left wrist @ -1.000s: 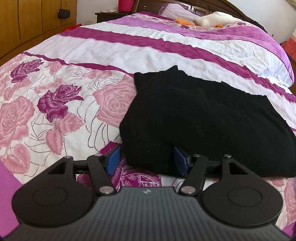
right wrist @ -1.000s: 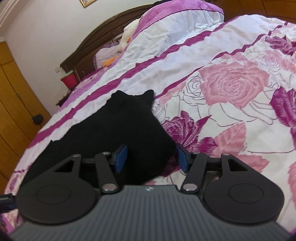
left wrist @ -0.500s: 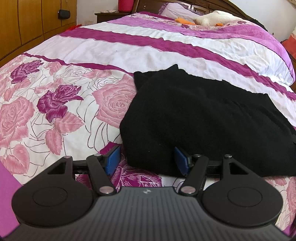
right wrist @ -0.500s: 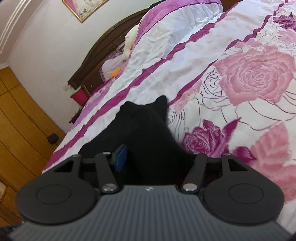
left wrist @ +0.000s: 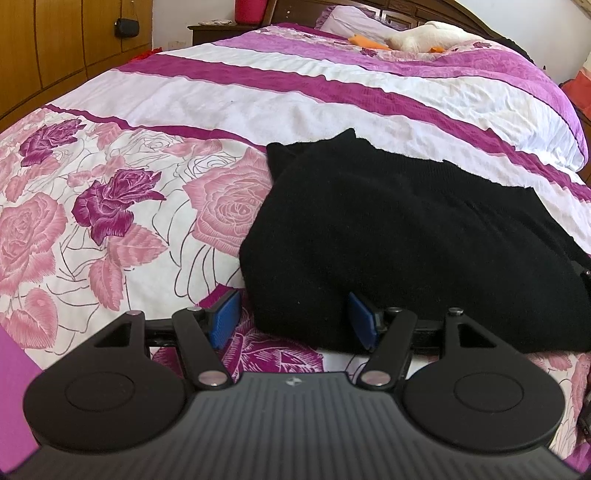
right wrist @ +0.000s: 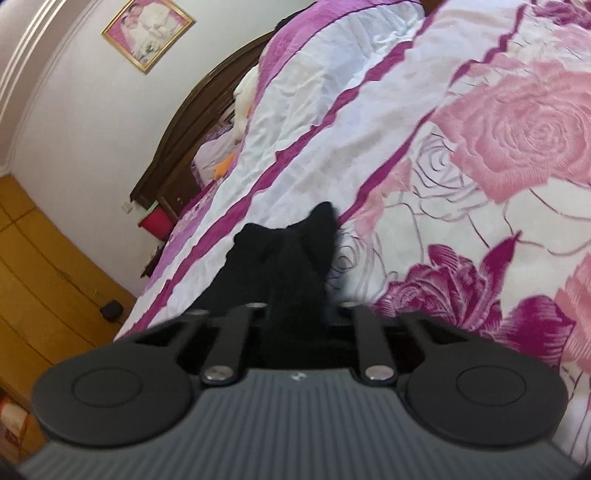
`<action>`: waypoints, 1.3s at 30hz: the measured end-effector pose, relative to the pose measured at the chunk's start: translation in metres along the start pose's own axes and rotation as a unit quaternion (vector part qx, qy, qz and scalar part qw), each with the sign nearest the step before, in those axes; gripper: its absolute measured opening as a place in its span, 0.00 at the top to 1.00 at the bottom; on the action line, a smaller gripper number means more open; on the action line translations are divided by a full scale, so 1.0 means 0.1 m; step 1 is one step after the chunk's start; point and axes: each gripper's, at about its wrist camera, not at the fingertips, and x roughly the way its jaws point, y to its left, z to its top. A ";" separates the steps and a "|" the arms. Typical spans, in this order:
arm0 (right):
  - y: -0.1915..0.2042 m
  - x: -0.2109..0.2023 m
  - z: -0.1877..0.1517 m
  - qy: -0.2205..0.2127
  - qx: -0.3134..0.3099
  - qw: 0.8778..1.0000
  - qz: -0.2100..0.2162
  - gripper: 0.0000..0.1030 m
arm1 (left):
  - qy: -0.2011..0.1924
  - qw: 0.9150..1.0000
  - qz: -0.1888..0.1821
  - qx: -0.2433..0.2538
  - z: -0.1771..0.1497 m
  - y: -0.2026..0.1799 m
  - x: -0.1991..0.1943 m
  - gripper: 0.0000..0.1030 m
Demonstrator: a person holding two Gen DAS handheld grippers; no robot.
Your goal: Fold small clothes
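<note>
Two grippers: left gripper apart astride black garment edge, tilted down; right gripper just clamped garment.

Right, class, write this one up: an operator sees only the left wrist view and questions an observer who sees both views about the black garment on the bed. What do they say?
Operator: My left gripper is open, straddling the black garment's near corner. Has the right one got hold?
Observer: Yes. The right gripper has just been closing and is shut on a bunched ridge of the fabric.
Operator: What's beside it there?
Observer: The floral bedspread, bare on that side of the garment.
Operator: Anything on the wall?
Observer: A framed picture hangs above the headboard.
</note>
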 end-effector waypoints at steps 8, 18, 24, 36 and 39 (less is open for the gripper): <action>0.12 -0.10 0.07 -0.017 -0.001 1.000 0.017 0.89 | 0.004 1.000 -0.009 -0.007 0.03 0.04 -0.02 0.33; 0.57 -0.19 0.16 -0.030 -0.034 0.999 0.018 0.89 | -0.001 0.999 -0.027 -0.023 0.08 0.14 -0.16 0.33; 0.91 -0.17 0.19 -0.025 -0.049 0.998 0.028 0.89 | -0.011 0.999 -0.034 -0.026 0.12 0.22 -0.26 0.33; 1.75 -0.09 -0.03 -0.021 -0.093 0.994 0.059 0.89 | -0.025 0.998 -0.029 -0.056 0.11 0.62 -0.37 0.33; 2.02 -0.05 -0.20 -0.017 -0.120 0.990 0.076 0.89 | -0.029 0.997 -0.026 -0.064 0.10 0.74 -0.40 0.33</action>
